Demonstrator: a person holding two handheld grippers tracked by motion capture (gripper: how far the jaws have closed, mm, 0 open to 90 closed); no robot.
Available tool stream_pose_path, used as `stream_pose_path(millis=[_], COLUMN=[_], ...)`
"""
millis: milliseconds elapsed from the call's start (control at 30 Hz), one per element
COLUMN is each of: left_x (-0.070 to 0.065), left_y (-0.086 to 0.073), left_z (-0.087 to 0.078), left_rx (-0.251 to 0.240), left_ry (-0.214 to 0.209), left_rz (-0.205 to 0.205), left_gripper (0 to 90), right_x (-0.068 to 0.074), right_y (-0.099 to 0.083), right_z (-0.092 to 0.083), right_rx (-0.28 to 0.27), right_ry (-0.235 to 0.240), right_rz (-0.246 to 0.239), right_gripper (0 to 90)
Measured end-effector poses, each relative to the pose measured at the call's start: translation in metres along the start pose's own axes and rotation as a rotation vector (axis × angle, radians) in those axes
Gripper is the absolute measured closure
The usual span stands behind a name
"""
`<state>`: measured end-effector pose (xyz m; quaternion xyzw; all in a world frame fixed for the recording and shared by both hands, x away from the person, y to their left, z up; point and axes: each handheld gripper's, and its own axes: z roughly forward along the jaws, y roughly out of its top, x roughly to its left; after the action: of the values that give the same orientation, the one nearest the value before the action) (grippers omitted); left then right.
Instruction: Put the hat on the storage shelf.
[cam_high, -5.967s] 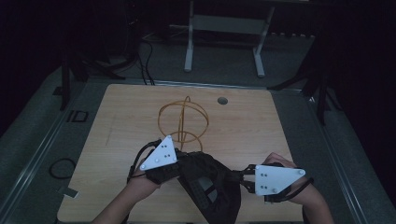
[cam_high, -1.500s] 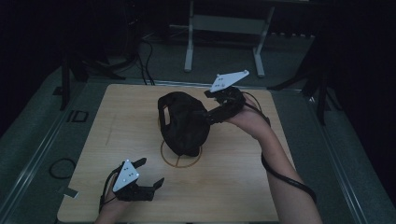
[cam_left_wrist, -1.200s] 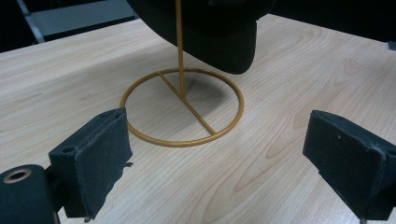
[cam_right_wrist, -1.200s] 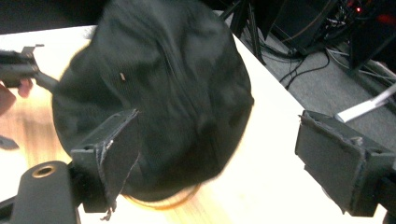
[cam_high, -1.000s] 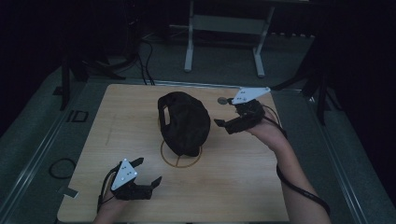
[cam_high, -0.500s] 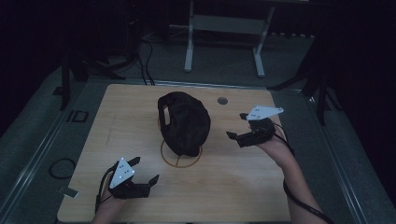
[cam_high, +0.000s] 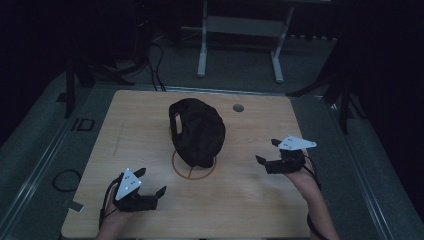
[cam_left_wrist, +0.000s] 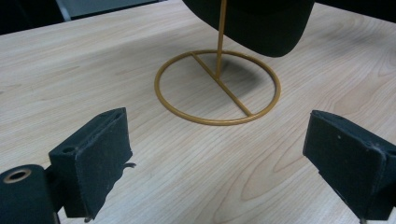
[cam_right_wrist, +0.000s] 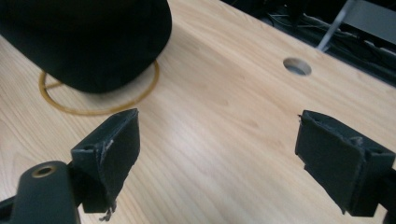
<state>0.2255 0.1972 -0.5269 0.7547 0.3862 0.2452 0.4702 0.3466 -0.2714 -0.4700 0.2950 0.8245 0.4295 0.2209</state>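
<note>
Black cap (cam_high: 198, 131) released; right tool (cam_high: 267, 153) has withdrawn.

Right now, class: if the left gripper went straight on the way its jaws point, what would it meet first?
Probably the gold wire ring base of the hat stand, lying flat on the wooden table ahead of the open left gripper; the black cap hangs above it. Depth is unclear, so it might pass over the ring.

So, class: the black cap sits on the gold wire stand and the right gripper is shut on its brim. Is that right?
Not quite. The black cap does sit on the gold wire stand, but the right gripper is open and apart from it, as the high view shows.
</note>
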Motion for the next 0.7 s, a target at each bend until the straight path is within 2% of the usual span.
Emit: stream_pose_path(millis=[33,133,267,533,600,700], left_x=[0.0,0.001,0.003,0.01,0.012,0.014], left_y=[0.0,-0.002,-0.004,-0.01,-0.011,-0.013], left_z=[0.0,0.001,0.0,-0.004,-0.004,-0.005], left_rx=[0.001,0.006,0.011,0.023,0.031,0.032], left_ry=[-0.001,0.002,0.009,0.034,0.04,0.05], left_rz=[-0.006,-0.011,-0.018,-0.042,-0.05,-0.054], left_gripper=[8.1,8.1,8.1,8.1,8.1,8.1], right_x=[0.0,0.0,0.001,0.0,0.0,0.0], right_y=[0.0,-0.02,-0.033,-0.061,-0.07,-0.076], right_z=[0.0,-0.002,-0.005,-0.017,-0.021,-0.025], right_rx=[0.0,0.004,0.005,0.001,0.002,-0.002], right_ry=[0.0,-0.017,-0.026,-0.079,-0.108,-0.113], right_rz=[0.0,0.022,0.035,0.078,0.088,0.104], right_gripper=[13.9,13.9,14.0,14.0,14.0,14.0])
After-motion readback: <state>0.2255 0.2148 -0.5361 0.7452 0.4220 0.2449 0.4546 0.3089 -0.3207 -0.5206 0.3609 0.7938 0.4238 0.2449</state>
